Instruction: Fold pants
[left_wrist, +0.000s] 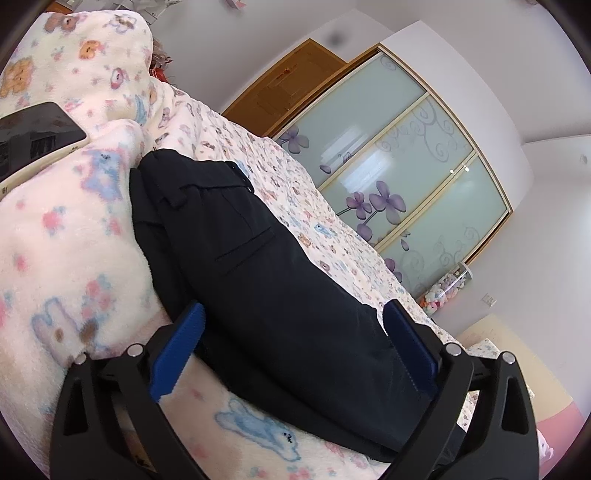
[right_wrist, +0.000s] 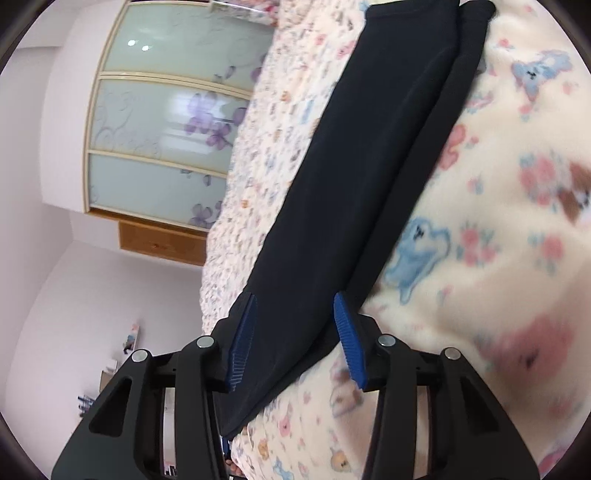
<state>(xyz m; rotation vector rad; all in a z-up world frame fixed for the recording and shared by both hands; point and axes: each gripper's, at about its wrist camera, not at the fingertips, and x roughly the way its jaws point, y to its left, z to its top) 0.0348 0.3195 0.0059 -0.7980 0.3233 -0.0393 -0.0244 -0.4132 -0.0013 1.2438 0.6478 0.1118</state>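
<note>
Black pants (left_wrist: 258, 266) lie lengthwise on a fleece blanket with bear and flower prints (left_wrist: 66, 236). The left wrist view shows the waistband and a back pocket at the far end. My left gripper (left_wrist: 295, 354) is open, its blue-padded fingers (left_wrist: 181, 350) straddling the near part of the pants. In the right wrist view the pants (right_wrist: 354, 184) show as two stacked legs running away from me. My right gripper (right_wrist: 295, 332) is open, its fingers either side of the near leg end, not closed on the cloth.
A phone (left_wrist: 33, 136) lies on the blanket at the far left. A floral sheet (left_wrist: 295, 192) covers the bed beside the pants. A wardrobe with frosted flower doors (left_wrist: 406, 166) and a wooden door (left_wrist: 291, 85) stand beyond the bed.
</note>
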